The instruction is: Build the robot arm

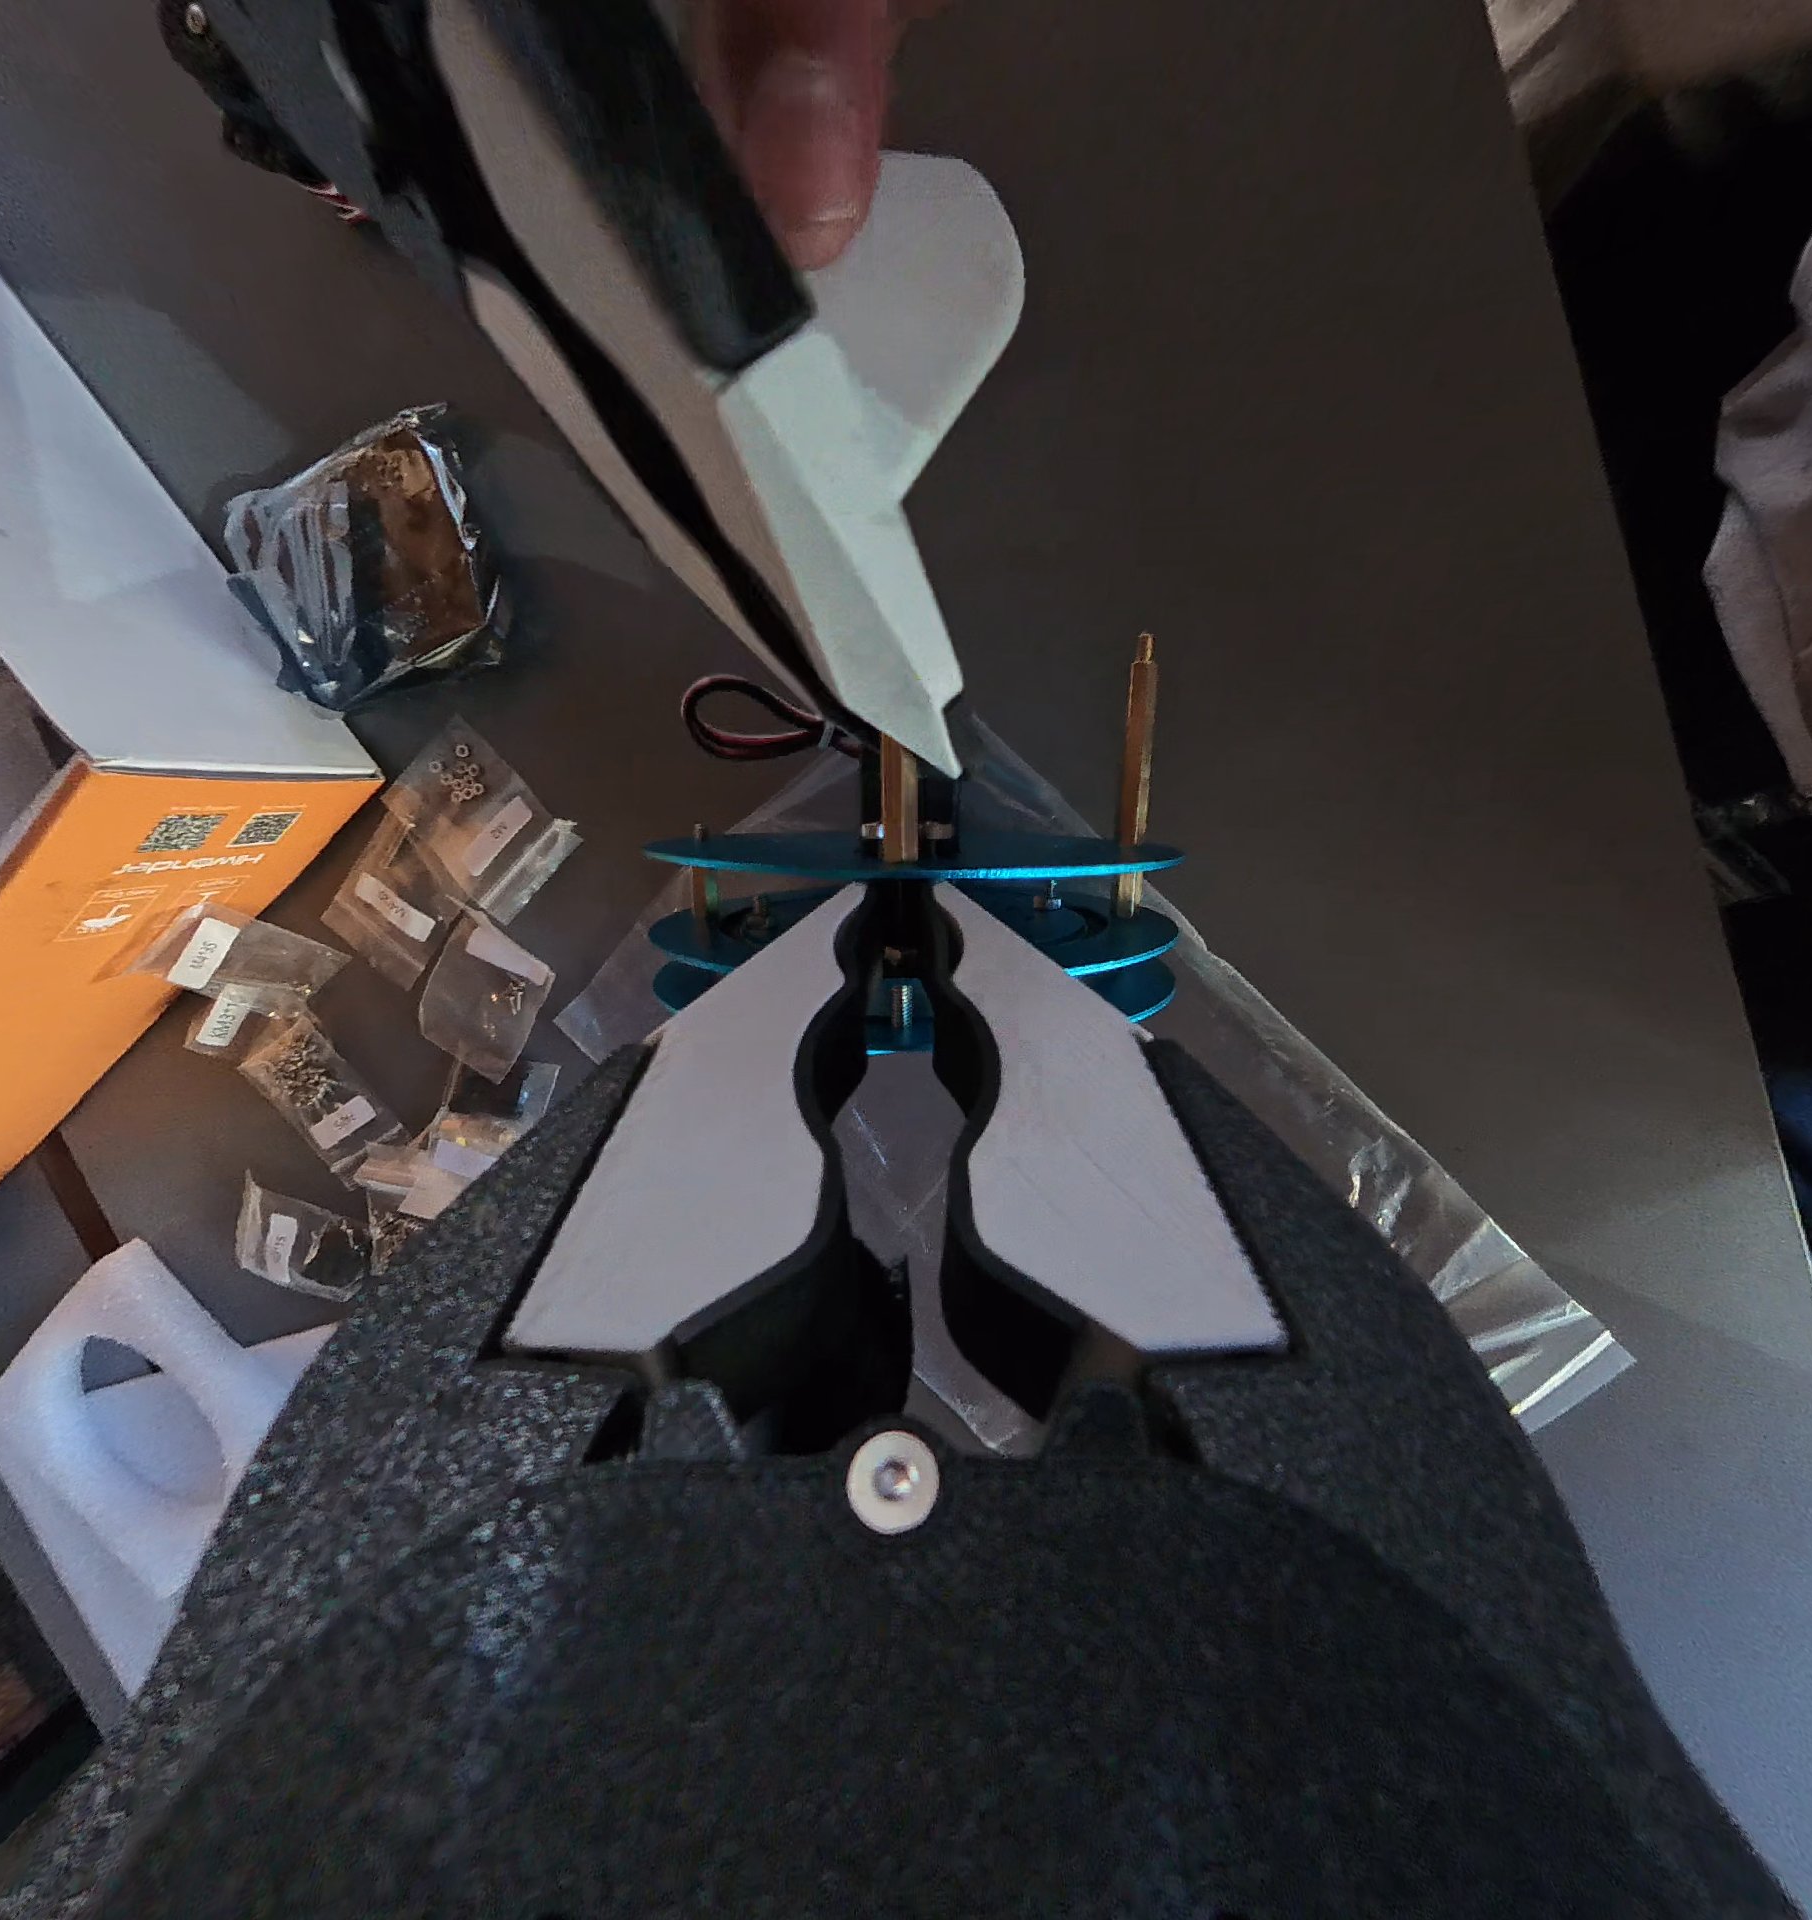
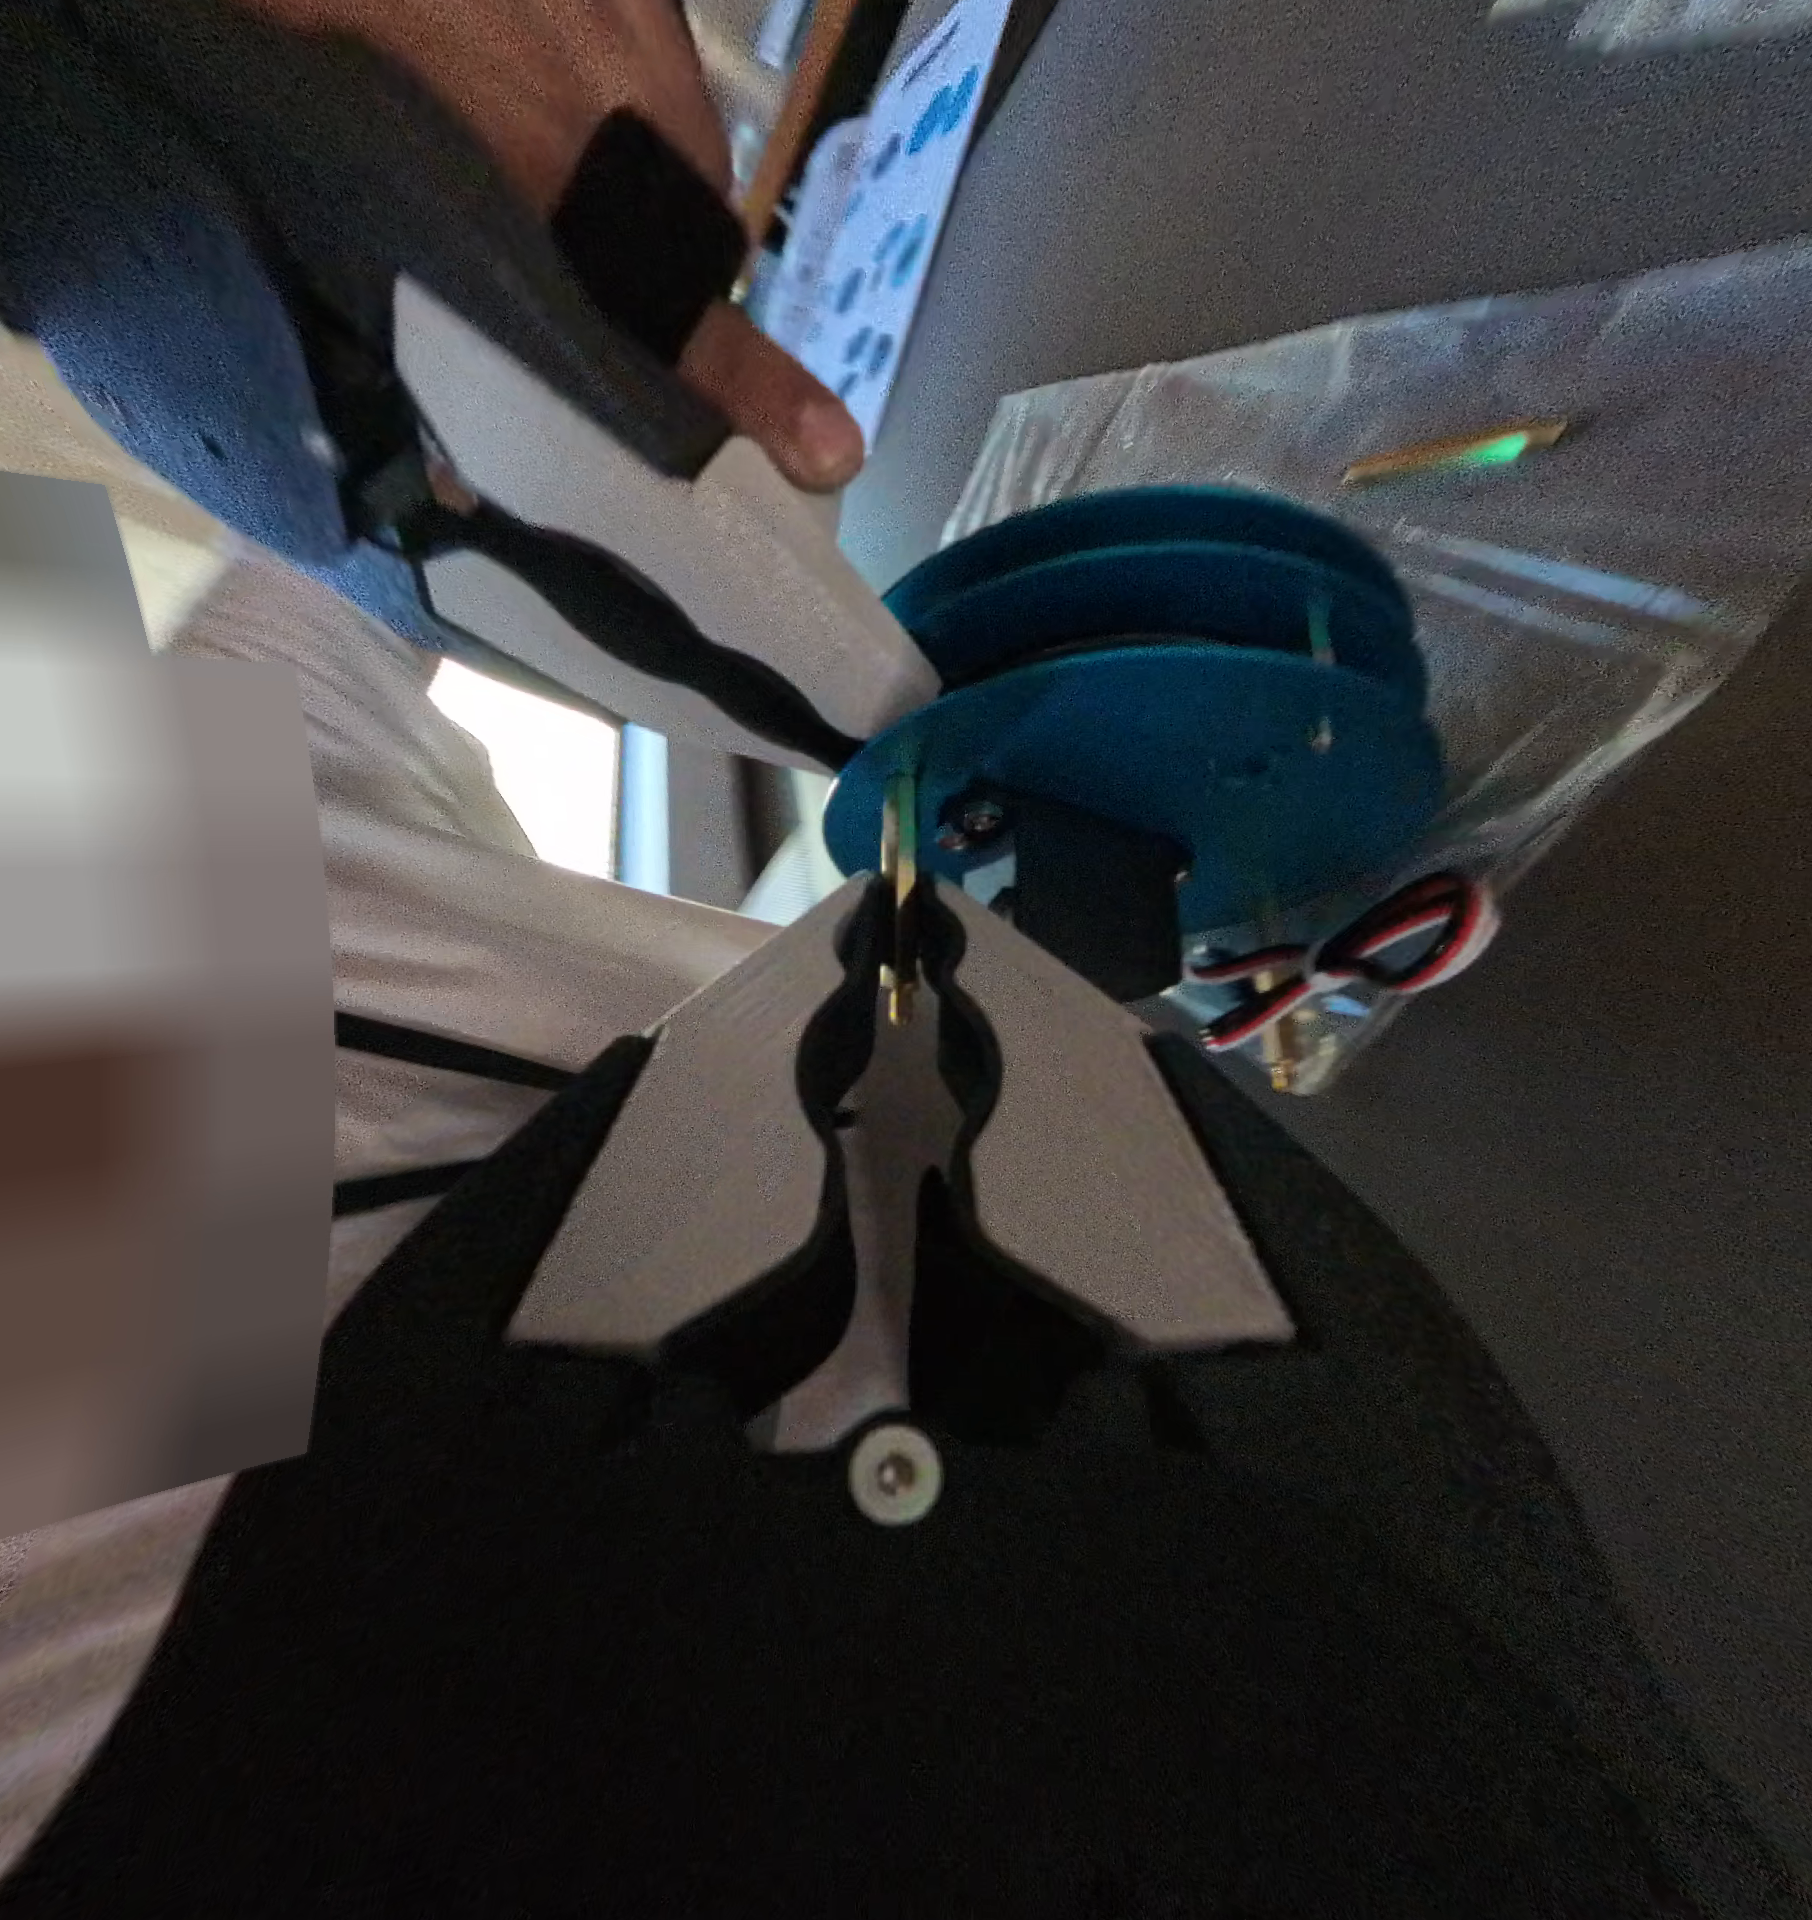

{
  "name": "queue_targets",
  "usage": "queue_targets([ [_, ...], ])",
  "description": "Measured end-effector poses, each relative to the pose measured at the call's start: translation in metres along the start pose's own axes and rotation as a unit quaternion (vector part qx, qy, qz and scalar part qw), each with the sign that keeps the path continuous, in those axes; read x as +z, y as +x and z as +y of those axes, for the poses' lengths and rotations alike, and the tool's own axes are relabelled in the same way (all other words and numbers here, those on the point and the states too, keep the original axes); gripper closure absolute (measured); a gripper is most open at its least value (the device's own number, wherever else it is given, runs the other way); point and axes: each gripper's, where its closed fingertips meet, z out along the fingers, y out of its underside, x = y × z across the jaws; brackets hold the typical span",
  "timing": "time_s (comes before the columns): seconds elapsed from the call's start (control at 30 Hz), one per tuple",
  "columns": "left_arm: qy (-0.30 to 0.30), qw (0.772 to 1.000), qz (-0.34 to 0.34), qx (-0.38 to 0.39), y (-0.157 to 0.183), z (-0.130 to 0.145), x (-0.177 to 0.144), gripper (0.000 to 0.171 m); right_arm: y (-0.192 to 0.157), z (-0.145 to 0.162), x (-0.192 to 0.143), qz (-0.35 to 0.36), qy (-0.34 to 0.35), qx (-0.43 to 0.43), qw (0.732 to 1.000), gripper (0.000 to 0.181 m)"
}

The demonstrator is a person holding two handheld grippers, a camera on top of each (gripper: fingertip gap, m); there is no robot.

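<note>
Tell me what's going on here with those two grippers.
A person works two handheld grippers on a stack of blue round plates joined by brass posts. The left gripper is shut on the edge of the plates. The right gripper is shut on one brass post. Small bags of screws lie nearby.

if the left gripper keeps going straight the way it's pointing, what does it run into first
Most likely the blue disc assembly: the left gripper already has its jaws closed around the stack's edge. The brass standoff held by the right gripper stands just beyond, though depth is hard to judge.
</note>
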Motion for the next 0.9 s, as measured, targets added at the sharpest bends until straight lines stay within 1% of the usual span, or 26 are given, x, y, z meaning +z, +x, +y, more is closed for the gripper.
queue_targets([
  [0.03,0.0,1.0,-0.001,-0.001,0.0,0.0,0.0,0.167,0.003,-0.002,-0.002,0.066,-0.007,-0.091,0.994,0.178],
  [0.07,-0.001,1.0,0.002,-0.002,0.0,0.0,0.0,0.167,0.005,-0.003,-0.004,0.135,-0.017,-0.181,0.974,0.17],
  [0.1,-0.001,1.0,0.005,-0.003,0.0,0.0,0.0,0.167,0.009,-0.004,-0.006,0.207,-0.033,-0.261,0.942,0.162],
  [0.13,-0.002,1.0,0.007,-0.005,0.0,-0.001,0.0,0.168,0.012,-0.004,-0.007,0.267,-0.051,-0.328,0.905,0.162],
  [0.17,-0.003,1.0,0.007,-0.006,0.0,-0.001,0.0,0.167,0.014,-0.005,-0.008,0.312,-0.065,-0.376,0.87,0.165],
  [0.2,-0.003,1.0,0.009,-0.008,0.0,-0.001,0.0,0.167,0.015,-0.005,-0.008,0.337,-0.077,-0.408,0.845,0.176],
  [0.23,-0.003,1.0,0.009,-0.01,0.0,0.0,0.0,0.167,0.016,-0.006,-0.007,0.352,-0.082,-0.422,0.832,0.178],
  [0.27,-0.005,1.0,0.009,-0.009,0.0,0.0,0.0,0.168,0.014,-0.008,-0.007,0.354,-0.082,-0.426,0.828,0.178],
  [0.3,-0.005,1.0,0.009,-0.008,0.0,0.001,0.0,0.168,0.012,-0.007,-0.006,0.338,-0.079,-0.409,0.844,0.179],
  [0.33,-0.004,1.0,0.009,-0.006,0.001,0.001,0.0,0.167,0.01,-0.004,-0.004,0.296,-0.071,-0.352,0.885,0.179],
  [0.37,-0.002,1.0,0.007,-0.006,0.002,0.0,0.0,0.167,0.007,-0.001,-0.002,0.23,-0.059,-0.26,0.936,0.179],
  [0.4,-0.001,1.0,0.002,-0.006,0.002,0.0,0.0,0.167,0.004,0.0,-0.001,0.149,-0.04,-0.144,0.977,0.18],
  [0.43,0.0,1.0,-0.003,-0.007,0.0,-0.001,0.0,0.167,0.001,0.0,-0.001,0.055,-0.019,-0.026,0.998,0.179],
  [0.47,-0.001,1.0,-0.007,-0.01,-0.001,-0.001,0.001,0.167,-0.001,-0.002,-0.001,-0.031,0.002,0.076,0.997,0.18],
  [0.5,-0.002,1.0,-0.008,-0.013,-0.002,0.0,0.001,0.167,-0.002,-0.003,-0.001,-0.088,0.015,0.136,0.987,0.179],
  [0.53,-0.002,1.0,-0.005,-0.013,-0.002,0.0,0.001,0.167,-0.003,-0.001,-0.001,-0.106,0.016,0.146,0.984,0.179],
  [0.57,-0.001,1.0,-0.001,-0.012,-0.001,0.0,0.001,0.167,-0.003,0.001,-0.001,-0.085,0.013,0.111,0.99,0.179],
  [0.63,-0.001,1.0,0.004,-0.01,0.001,-0.001,0.001,0.167,0.0,0.003,-0.001,0.023,-0.008,-0.05,0.998,0.177],
  [0.67,-0.002,1.0,0.006,-0.01,0.002,-0.002,0.001,0.167,0.001,0.001,-0.002,0.088,-0.016,-0.141,0.986,0.17],
  [0.7,-0.002,1.0,0.009,-0.01,0.003,-0.002,0.001,0.167,0.003,0.0,-0.002,0.15,-0.029,-0.22,0.963,0.165],
  [0.73,-0.002,1.0,0.009,-0.011,0.002,-0.002,0.002,0.166,0.008,-0.001,-0.004,0.219,-0.049,-0.29,0.93,0.165],
  [0.77,-0.003,1.0,0.01,-0.014,0.002,-0.002,0.002,0.167,0.013,-0.003,-0.007,0.277,-0.067,-0.35,0.892,0.173],
  [0.8,-0.003,1.0,0.01,-0.016,0.001,-0.002,0.002,0.167,0.015,-0.005,-0.009,0.317,-0.081,-0.399,0.856,0.179],
  [0.83,-0.004,1.0,0.009,-0.018,0.0,-0.002,0.002,0.167,0.016,-0.007,-0.01,0.346,-0.094,-0.429,0.829,0.178],
  [0.87,-0.005,1.0,0.009,-0.018,-0.001,-0.002,0.002,0.167,0.017,-0.008,-0.009,0.358,-0.103,-0.428,0.823,0.178],
  [0.9,-0.005,1.0,0.01,-0.016,-0.001,-0.001,0.002,0.167,0.015,-0.007,-0.007,0.342,-0.101,-0.389,0.849,0.179],
])
